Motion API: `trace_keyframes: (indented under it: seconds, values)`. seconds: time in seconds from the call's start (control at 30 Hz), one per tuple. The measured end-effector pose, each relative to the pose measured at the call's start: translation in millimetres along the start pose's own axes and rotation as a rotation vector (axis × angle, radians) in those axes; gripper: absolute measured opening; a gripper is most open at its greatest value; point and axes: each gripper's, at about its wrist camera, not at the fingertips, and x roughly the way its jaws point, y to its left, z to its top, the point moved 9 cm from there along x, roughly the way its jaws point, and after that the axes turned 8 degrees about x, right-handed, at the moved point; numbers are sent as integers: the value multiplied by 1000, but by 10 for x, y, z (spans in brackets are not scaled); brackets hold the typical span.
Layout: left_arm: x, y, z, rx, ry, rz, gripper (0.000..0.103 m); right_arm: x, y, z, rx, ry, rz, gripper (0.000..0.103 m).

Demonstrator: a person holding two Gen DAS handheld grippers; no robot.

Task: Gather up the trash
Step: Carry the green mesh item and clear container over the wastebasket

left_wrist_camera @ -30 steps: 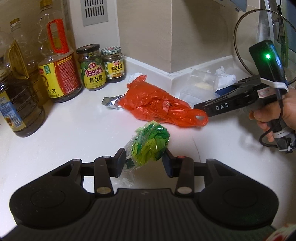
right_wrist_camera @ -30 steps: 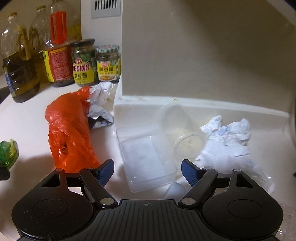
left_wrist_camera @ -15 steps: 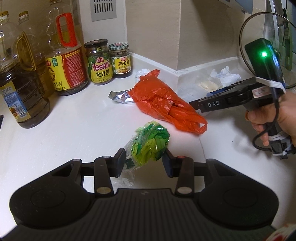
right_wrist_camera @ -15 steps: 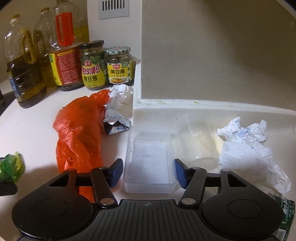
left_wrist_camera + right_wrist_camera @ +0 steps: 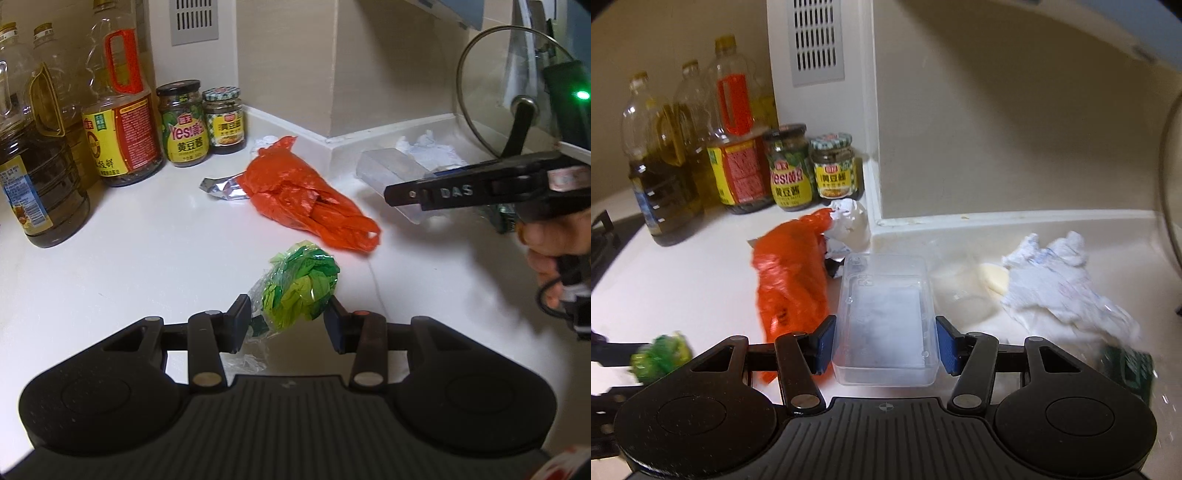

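Holding: left gripper (image 5: pixel 288 319), fingers narrow and clamped on a green crumpled wrapper (image 5: pixel 301 288) clear of the tabletop (image 5: pixel 147 266). Right gripper (image 5: pixel 884 341): fingers at middling width, having just closed in on a clear plastic box (image 5: pixel 886 314), blue pads against its side walls; the box appears raised.

Loose trash remaining: orange plastic bag (image 5: pixel 306 199) mid-tabletop; foil scrap (image 5: pixel 221 186) touching its far end; crumpled white paper (image 5: pixel 1060 280) and a clear cup (image 5: pixel 960 291) in the recessed corner.

Handling note: thin walls will probably flex; keep pressure even and the box level.

Clearances: raised ledge (image 5: pixel 388 138) and wall close behind the box; glass lid (image 5: pixel 517 92) leaning near the right hand. Open tabletop lies toward the near side; bottles (image 5: pixel 122 110) and jars (image 5: pixel 184 125) well apart at back left.
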Motion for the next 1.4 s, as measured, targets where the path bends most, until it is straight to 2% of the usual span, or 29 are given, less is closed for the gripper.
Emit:
trace_keyframes:
  seconds: [0.33, 0.67, 1.0, 1.4]
  values:
    - [-331, -151, -245, 21, -18, -67, 39, -756, 253, -498, 48, 3, -7, 55]
    - [-738, -170, -710, 47, 6, -137, 39, -1326, 682, -1045, 66, 33, 4, 55]
    - [-1030, -220, -1175, 92, 58, -212, 39, -1515, 1140, -1532, 7, 86, -2, 55]
    - [-899, -117, -1742, 37, 166, -230, 39, -1288, 1418, -2152, -100, 195, -11, 55]
